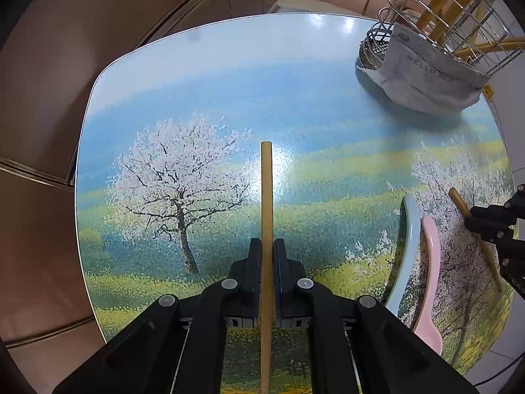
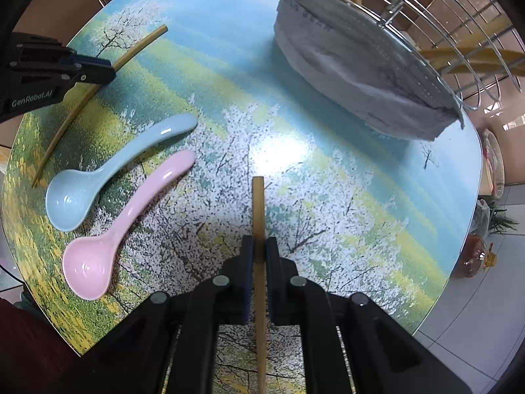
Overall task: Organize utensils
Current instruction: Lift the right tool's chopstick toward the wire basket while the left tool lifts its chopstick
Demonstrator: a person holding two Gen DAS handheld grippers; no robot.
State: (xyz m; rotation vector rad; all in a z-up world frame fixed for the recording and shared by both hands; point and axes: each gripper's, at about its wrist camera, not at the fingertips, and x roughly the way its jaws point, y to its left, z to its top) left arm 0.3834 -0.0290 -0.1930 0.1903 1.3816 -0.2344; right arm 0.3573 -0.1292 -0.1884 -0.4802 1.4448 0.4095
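Note:
My left gripper [image 1: 266, 246] is shut on a bamboo chopstick [image 1: 266, 197] that points straight ahead over the table. My right gripper [image 2: 258, 244] is shut on a second bamboo chopstick [image 2: 258, 207]. In the right wrist view the left gripper [image 2: 110, 70] and its chopstick [image 2: 141, 46] show at the upper left. A blue spoon [image 2: 98, 174] and a pink spoon [image 2: 118, 223] lie side by side on the table left of my right gripper. A wire utensil basket [image 1: 459, 23] holding several chopsticks lies tipped at the far right on a grey cloth [image 1: 430, 75].
The table top [image 1: 229, 82] bears a printed landscape with blossoming trees. Brown floor tiles surround it. In the right wrist view a bottle of oil [image 2: 475, 259] and a bag stand on the floor beyond the table's right edge.

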